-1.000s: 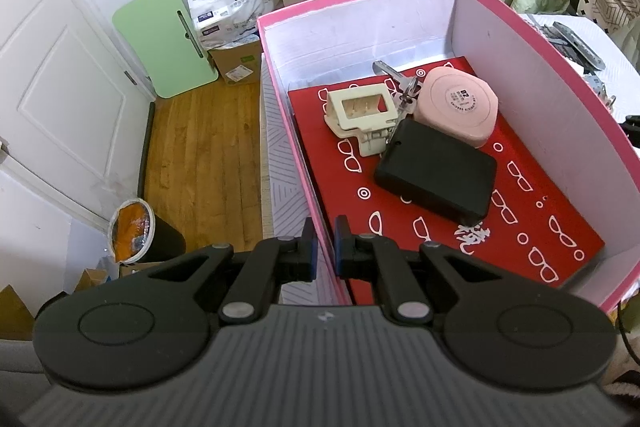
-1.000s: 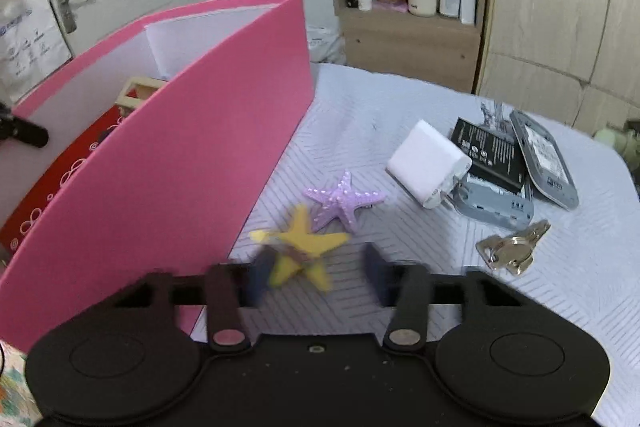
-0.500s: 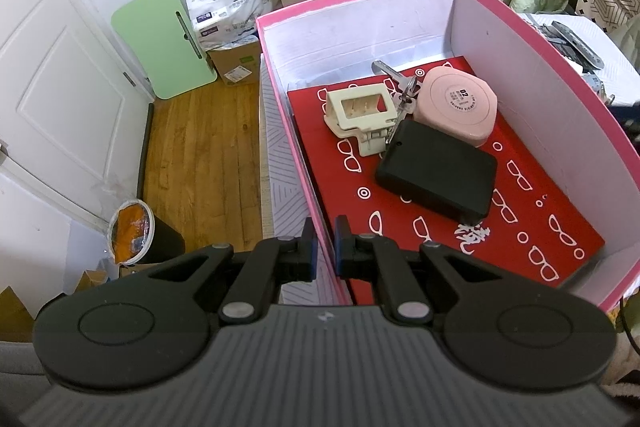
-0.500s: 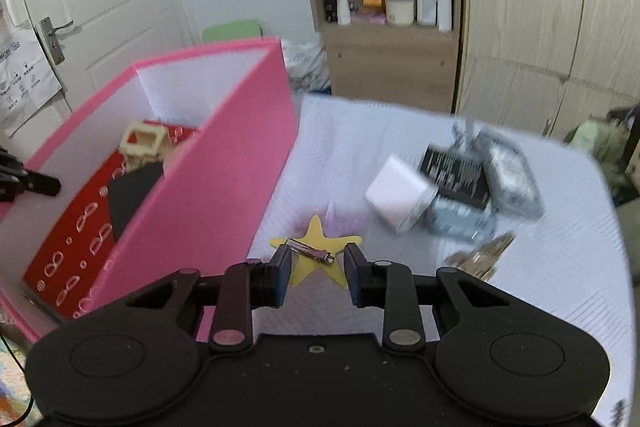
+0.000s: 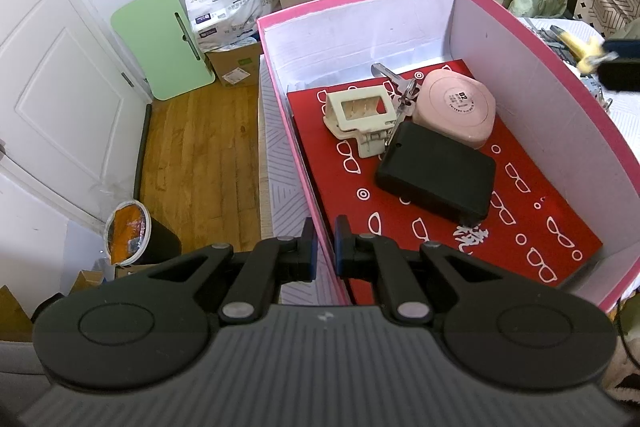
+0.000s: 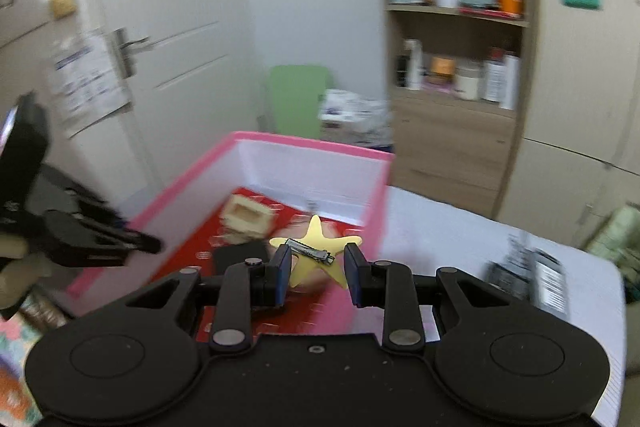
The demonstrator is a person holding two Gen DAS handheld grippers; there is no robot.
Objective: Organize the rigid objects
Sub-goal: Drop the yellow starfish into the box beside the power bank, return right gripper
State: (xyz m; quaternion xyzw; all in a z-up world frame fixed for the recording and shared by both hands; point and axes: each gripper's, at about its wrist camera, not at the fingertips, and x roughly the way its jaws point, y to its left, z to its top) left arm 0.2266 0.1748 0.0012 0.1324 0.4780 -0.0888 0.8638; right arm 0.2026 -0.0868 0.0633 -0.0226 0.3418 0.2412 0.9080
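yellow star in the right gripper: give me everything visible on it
The yellow star is a flat five-pointed piece, plain matte yellow, with a small metal hair-clip bar fixed across its face. It looks rigid and thin. The right gripper is shut on it, its blue pads pinching the lower part, so the star stands upright, one point up. It hangs in the air over the pink box, touching only the pads. In the left wrist view it shows as a blurred yellow patch.

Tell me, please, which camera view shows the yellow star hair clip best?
The right wrist view: the yellow star hair clip sits centered between the right tongs, metal clasp visible, above the pink box. The left wrist view catches only a blurred yellow sliver at its right edge.
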